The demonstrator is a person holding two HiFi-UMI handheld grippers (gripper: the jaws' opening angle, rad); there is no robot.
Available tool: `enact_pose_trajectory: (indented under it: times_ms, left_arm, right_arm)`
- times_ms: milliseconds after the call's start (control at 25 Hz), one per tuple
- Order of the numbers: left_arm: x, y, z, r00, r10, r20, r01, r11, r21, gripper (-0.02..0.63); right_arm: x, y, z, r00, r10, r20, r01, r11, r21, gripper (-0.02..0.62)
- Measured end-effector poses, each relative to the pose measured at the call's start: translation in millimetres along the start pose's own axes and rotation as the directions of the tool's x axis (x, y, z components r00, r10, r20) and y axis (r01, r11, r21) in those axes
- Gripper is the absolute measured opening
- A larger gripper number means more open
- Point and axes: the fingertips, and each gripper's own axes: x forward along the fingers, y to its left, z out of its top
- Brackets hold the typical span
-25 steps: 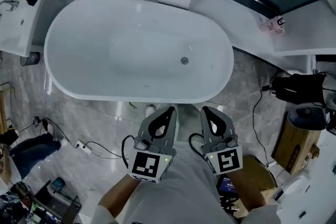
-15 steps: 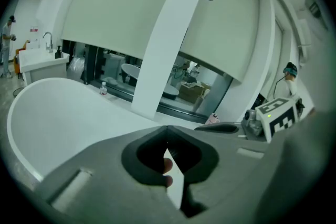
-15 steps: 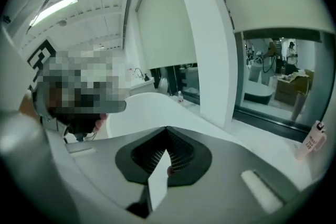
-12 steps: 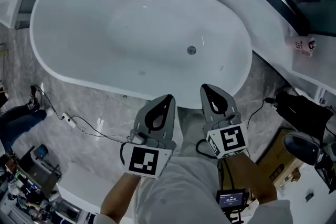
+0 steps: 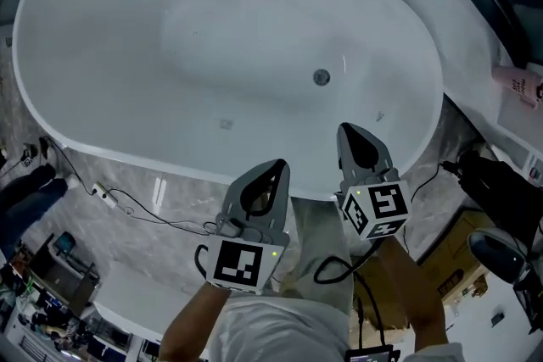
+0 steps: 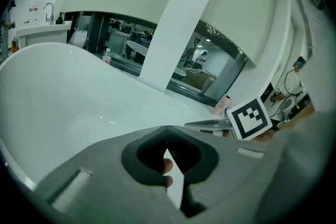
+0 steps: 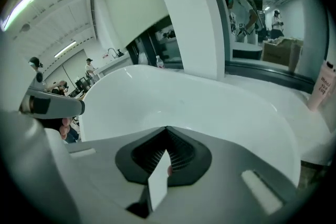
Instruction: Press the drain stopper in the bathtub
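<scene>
Right gripper (image 5: 354, 134): jaws together, nothing held, tips over near rim of bathtub (image 5: 102, 150). Left gripper (image 5: 275, 172): jaws together, empty, beside it at same rim. Drain stopper (image 5: 321, 77): on tub floor, well apart from both. Press apparently not begun; reach and push outstanding.

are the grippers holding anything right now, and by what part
Nothing is held. The left gripper and right gripper both have their jaws together and empty, short of the drain stopper in the bathtub.
</scene>
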Motion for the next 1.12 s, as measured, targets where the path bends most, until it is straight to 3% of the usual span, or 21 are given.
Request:
enact_pose_trajectory:
  times_ms: [640,1120]
  left_arm:
    - [124.0,58.7,-113.1,0.998,-0.006,-0.069,0.003,0.999,-0.033,-0.001]
    - [177.0,87.1,-177.4,0.989,-0.011,-0.149,0.007,1.0,-0.031,-0.001]
  right_arm:
    - [162.4,-87.3,-134.5,0.991,-0.065,-0.121,0.074,0.994,0.078,0.003]
    - [260.5,-130.7,-237.4,0.967,-0.071,-0.245,0.074,0.997,0.005,0.003]
